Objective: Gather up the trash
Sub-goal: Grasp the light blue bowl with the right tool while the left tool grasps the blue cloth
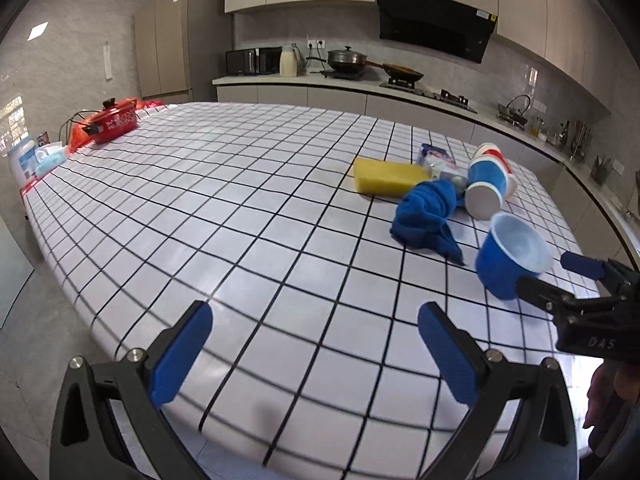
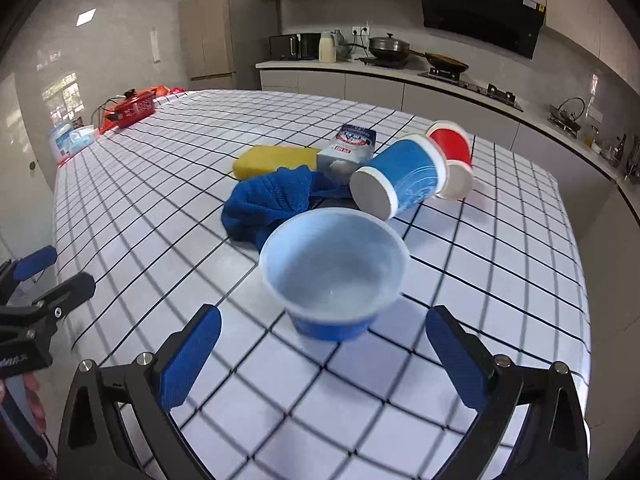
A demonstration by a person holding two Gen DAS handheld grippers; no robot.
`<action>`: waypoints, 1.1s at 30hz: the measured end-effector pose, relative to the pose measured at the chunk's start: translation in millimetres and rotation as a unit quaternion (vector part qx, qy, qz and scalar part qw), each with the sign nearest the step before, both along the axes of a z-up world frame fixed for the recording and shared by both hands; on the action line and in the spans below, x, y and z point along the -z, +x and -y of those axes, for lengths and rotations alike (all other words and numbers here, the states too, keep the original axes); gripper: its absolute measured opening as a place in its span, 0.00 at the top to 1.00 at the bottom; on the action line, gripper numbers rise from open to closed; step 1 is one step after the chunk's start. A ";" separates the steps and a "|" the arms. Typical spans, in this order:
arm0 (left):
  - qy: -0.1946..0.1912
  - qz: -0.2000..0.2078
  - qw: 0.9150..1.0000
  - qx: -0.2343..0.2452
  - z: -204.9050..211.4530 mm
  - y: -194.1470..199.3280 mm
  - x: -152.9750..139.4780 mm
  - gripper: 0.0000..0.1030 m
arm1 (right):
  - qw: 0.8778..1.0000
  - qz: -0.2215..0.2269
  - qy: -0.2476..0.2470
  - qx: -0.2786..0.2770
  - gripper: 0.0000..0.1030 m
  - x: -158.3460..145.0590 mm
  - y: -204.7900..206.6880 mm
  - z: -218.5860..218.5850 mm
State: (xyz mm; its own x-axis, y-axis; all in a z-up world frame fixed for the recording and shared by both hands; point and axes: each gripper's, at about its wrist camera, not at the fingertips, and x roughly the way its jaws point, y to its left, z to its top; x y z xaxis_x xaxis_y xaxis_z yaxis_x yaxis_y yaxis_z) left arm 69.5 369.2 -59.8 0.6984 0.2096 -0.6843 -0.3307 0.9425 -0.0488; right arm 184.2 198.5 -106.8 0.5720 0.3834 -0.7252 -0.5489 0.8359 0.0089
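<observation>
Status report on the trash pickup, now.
Both grippers open: left gripper idle, right gripper lined up on upright blue cup. Blue cloth just behind it.

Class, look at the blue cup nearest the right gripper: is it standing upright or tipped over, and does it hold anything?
Upright and apparently empty: the blue cup rests on its base, mouth up, its pale interior bare.

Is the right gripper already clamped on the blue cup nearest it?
No. In the right wrist view the right gripper is wide open, with the upright blue cup just ahead of its fingers, not touching them.
</observation>
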 end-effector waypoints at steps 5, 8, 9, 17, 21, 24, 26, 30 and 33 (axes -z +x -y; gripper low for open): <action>-0.013 -0.009 1.000 0.018 3.6 24.0 7.6 0.00 | 1.000 -0.007 -0.009 0.014 0.01 9.2 23.9 -10.7; -0.028 -0.007 0.999 0.036 8.9 40.3 9.0 0.00 | 0.999 -0.010 -0.014 0.036 0.05 12.8 38.5 -2.0; -0.030 -0.006 0.999 0.041 12.0 45.3 9.4 0.00 | 0.999 -0.010 -0.012 0.049 0.05 12.6 44.2 6.0; -0.046 -0.022 0.993 0.102 40.9 113.2 20.7 0.04 | 0.994 -0.011 -0.010 0.111 0.05 10.1 84.9 58.3; -0.049 -0.040 0.991 0.118 47.4 141.1 24.1 0.24 | 0.992 -0.019 -0.006 0.124 0.13 12.0 106.5 71.3; -0.055 -0.053 0.990 0.116 45.8 157.2 26.7 0.29 | 0.991 -0.027 -0.003 0.128 0.18 14.0 119.3 76.5; -0.056 -0.055 0.991 0.112 42.1 162.4 27.6 0.32 | 0.991 -0.029 0.000 0.129 0.18 14.1 124.9 79.0; -0.068 -0.047 0.990 0.117 37.0 158.8 25.9 0.53 | 0.992 -0.026 0.005 0.126 0.22 12.6 128.5 79.3; -0.073 -0.035 0.989 0.122 36.7 150.6 22.9 0.61 | 0.992 -0.024 0.011 0.122 0.22 10.5 123.1 79.9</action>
State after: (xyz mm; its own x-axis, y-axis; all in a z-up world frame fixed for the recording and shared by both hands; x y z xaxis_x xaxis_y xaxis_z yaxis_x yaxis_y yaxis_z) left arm 220.1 332.5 -82.7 0.6655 -0.0636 -0.7436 -0.1016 0.9794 -0.1747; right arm 307.3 118.6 -117.3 0.6143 0.2533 -0.7474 -0.3288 0.9431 0.0493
